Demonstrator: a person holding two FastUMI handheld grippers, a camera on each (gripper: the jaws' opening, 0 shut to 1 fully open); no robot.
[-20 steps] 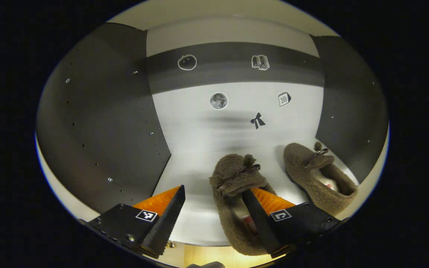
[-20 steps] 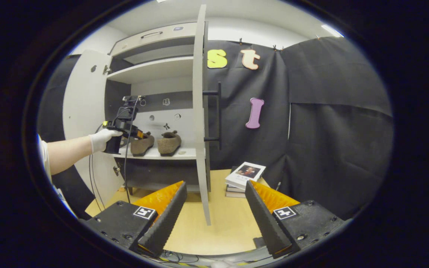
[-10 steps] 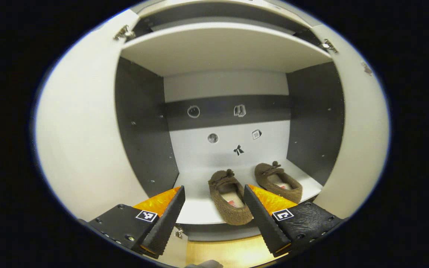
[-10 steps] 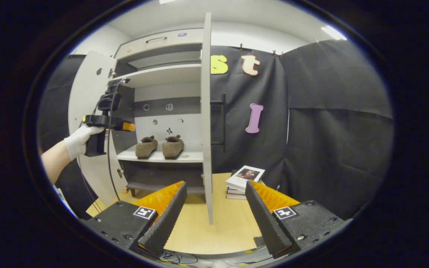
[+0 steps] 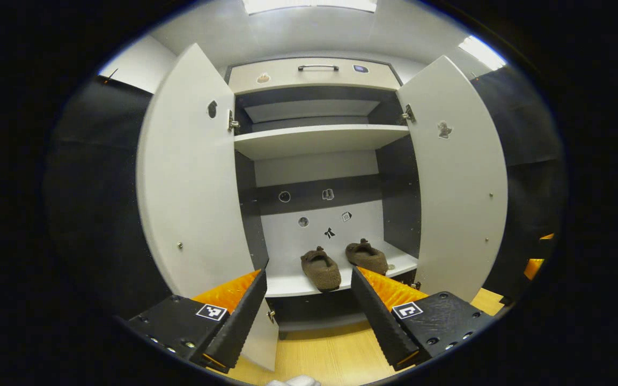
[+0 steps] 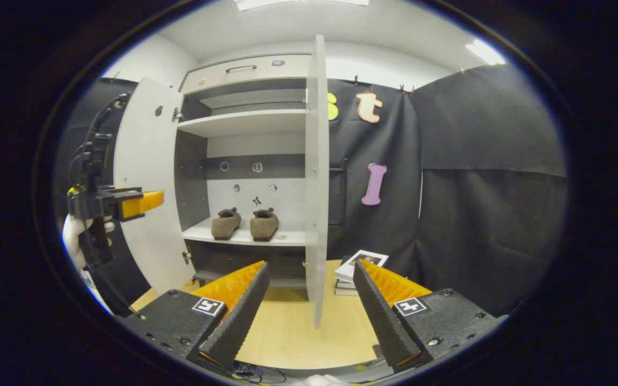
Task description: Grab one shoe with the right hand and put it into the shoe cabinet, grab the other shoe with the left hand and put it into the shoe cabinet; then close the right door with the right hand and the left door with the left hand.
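Booth cabinet [image 6: 244, 67]: both shoes [image 6: 244, 223] shelved; right door [image 6: 317, 177] edge-on, upright, dead ahead of right gripper [image 6: 309, 300], spread, empty; left gripper [image 5: 306, 305] likewise

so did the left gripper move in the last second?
Yes. The left gripper has backed out of the cabinet, away from the shoes. In the right gripper view it now sits in front of the left door.
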